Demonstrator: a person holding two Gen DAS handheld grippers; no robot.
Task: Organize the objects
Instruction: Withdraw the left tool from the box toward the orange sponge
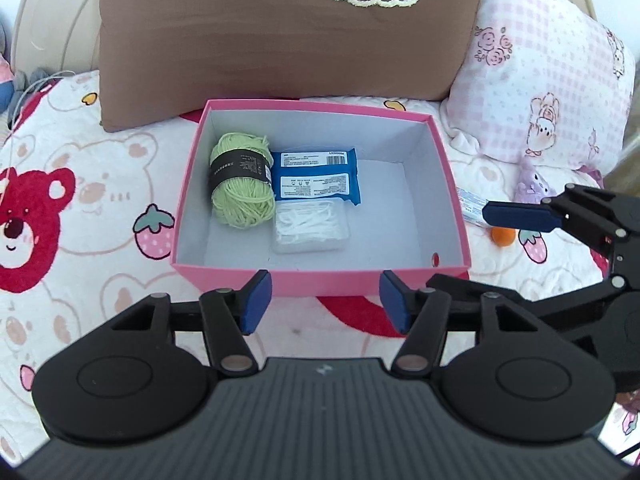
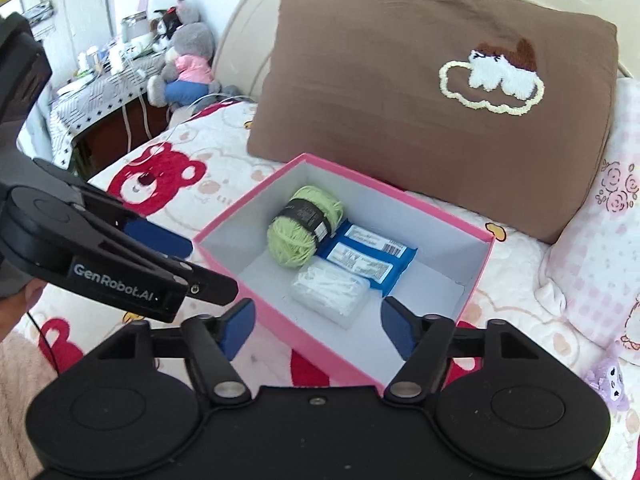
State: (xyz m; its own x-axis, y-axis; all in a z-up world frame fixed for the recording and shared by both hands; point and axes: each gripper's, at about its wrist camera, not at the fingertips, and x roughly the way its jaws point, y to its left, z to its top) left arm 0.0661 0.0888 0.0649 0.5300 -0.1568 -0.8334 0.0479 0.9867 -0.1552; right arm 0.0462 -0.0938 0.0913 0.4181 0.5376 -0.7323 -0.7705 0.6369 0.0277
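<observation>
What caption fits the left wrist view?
Pink box on bed holding yarn, blue pack, and floss case.

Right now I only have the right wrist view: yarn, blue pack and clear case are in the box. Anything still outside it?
Observer: Yes. A small orange ball lies on the blanket, right of the pink box.
Operator: Alone?
Observer: No. A white tube lies just behind it, only partly showing.
Operator: I see the left gripper side-on. Holding anything?
Observer: No. The left gripper has its jaws apart with nothing between them.
</observation>
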